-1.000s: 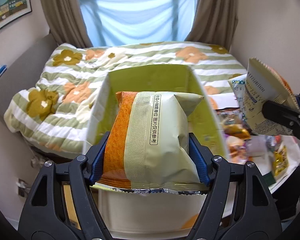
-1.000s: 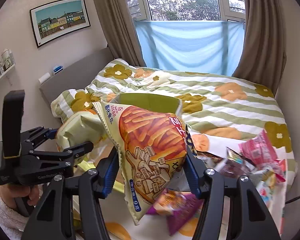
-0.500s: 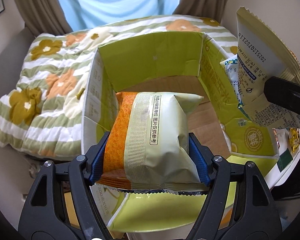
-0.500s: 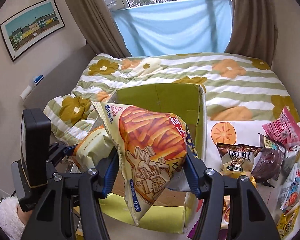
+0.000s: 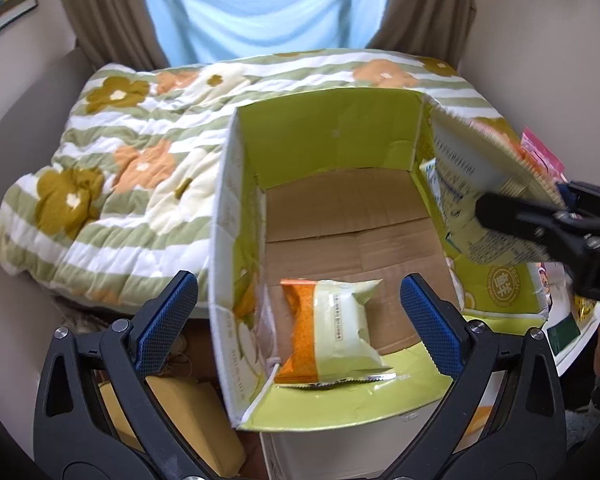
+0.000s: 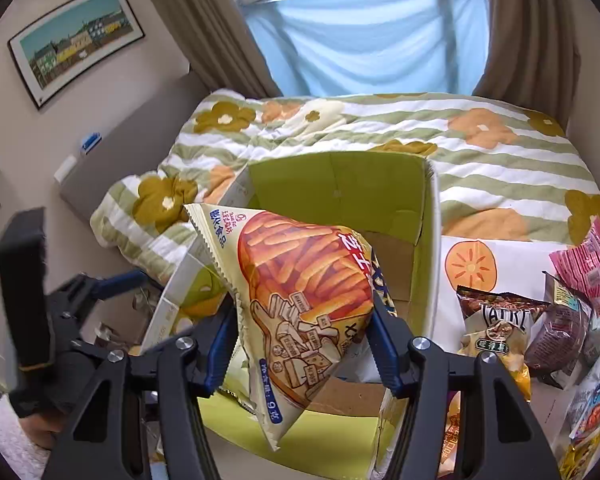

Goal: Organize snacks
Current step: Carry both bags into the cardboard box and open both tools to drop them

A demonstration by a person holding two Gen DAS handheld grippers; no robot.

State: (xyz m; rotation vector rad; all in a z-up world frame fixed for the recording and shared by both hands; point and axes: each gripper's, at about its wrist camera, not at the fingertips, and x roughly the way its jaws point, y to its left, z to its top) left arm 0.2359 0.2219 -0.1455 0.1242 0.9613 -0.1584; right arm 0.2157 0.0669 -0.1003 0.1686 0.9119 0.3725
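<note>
My left gripper [image 5: 298, 300] is open and empty above the near end of the green cardboard box [image 5: 328, 136]. An orange and pale green snack packet [image 5: 332, 336] lies on the box floor at the near left corner, below the open jaws. My right gripper [image 6: 300, 344] is shut on a cream snack bag with a picture of orange sticks [image 6: 300, 300], held over the box [image 6: 340, 192]. In the left wrist view that bag [image 5: 480, 184] hangs above the box's right wall. The left gripper [image 6: 100, 284] shows at the left of the right wrist view.
A bed with a green-striped flower quilt [image 5: 140, 160] lies behind and left of the box. Several snack packets [image 6: 540, 320] lie on the white table to the right of the box. Yellow boxes [image 5: 180, 408] sit on the floor at lower left.
My left gripper has opened and the orange and green packet has dropped onto the box floor. The right gripper with the stick snack bag has moved over the box.
</note>
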